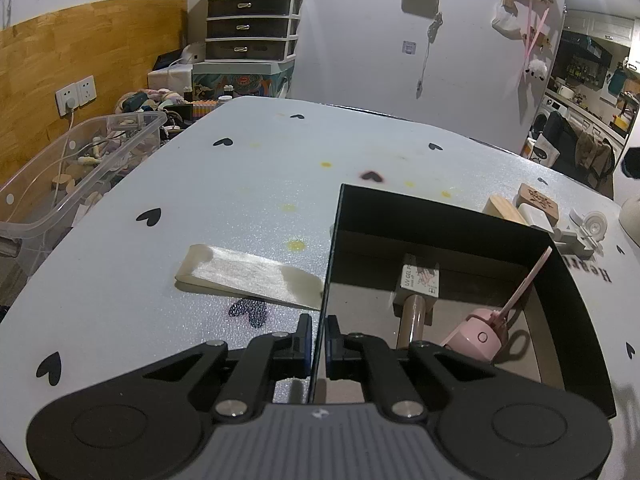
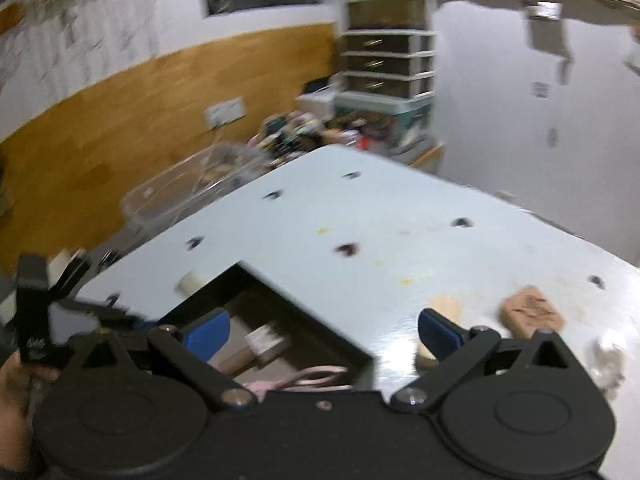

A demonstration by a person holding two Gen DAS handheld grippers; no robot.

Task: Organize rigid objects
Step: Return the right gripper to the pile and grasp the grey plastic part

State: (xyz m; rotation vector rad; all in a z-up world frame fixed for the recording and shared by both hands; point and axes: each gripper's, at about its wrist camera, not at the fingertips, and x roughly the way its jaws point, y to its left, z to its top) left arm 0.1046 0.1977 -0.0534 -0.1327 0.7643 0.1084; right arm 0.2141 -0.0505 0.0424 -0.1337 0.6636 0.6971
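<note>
So my left gripper [image 1: 319,340] pinched the box [image 1: 560,280] wall; bottle [image 1: 416,296] and pink gadget [image 1: 478,336] sat inside. My right gripper [image 2: 322,332] gaped empty, blocks [image 1: 538,202] waiting far right on the counter [image 1: 240,184].

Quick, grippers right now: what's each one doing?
Left gripper: shut on the black box, clamping its wall.
Right gripper: open wide, holding nothing.
</note>
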